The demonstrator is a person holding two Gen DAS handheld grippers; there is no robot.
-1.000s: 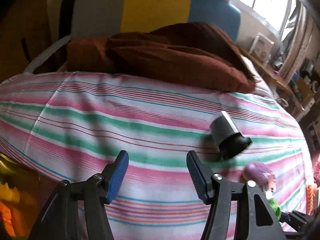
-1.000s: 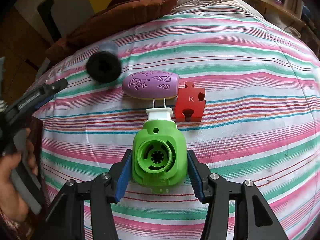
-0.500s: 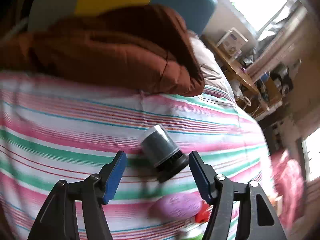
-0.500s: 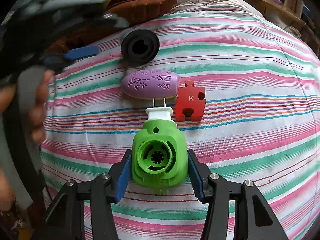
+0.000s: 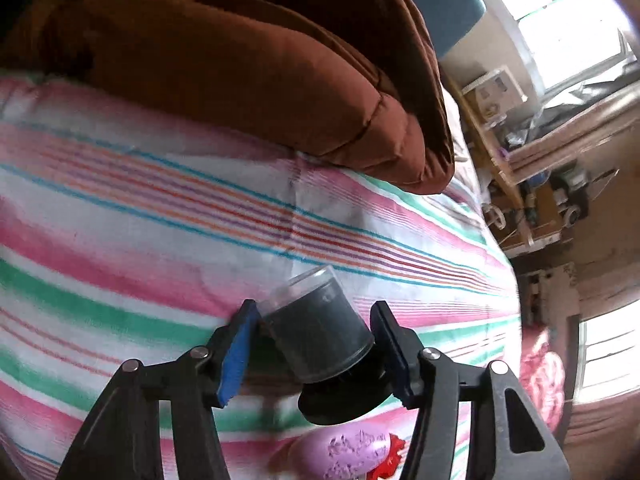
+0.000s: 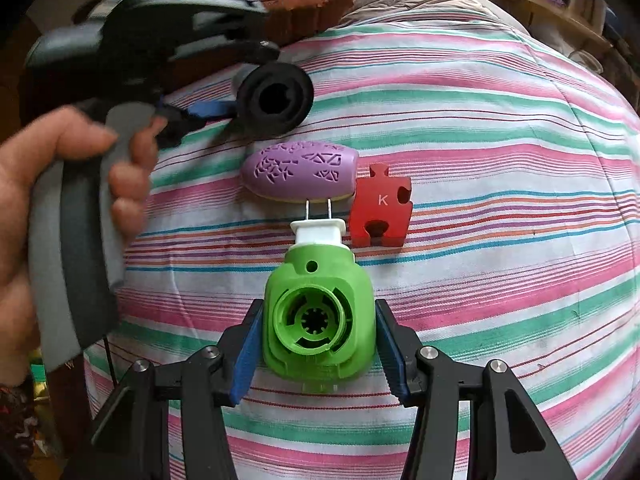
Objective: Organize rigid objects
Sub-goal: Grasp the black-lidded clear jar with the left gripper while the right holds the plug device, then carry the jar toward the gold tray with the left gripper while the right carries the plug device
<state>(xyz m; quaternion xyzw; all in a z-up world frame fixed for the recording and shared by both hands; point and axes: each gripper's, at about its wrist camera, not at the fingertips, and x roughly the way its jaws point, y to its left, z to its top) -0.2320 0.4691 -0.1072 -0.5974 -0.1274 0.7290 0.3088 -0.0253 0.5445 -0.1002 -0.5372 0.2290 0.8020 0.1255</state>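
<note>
Change: left gripper (image 5: 312, 344) having swung in around the black spindle case (image 5: 320, 336)
Left fingers: closing, case lying between them, contact unclear
Right fingers: right gripper (image 6: 318, 336) clamping the green plug-in device (image 6: 318, 316) on the striped bedsheet (image 6: 480, 160)

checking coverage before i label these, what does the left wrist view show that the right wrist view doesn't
Only the left wrist view: the left hand-held gripper from behind, jaws closing around the grey canister without yet gripping, plus the window.

Only the right wrist view: the right hand-held gripper shut on the green plug-in device, and the person's hand.

Both: the canister, the purple oval piece, the red puzzle piece, the brown quilt and the striped sheet.
</note>
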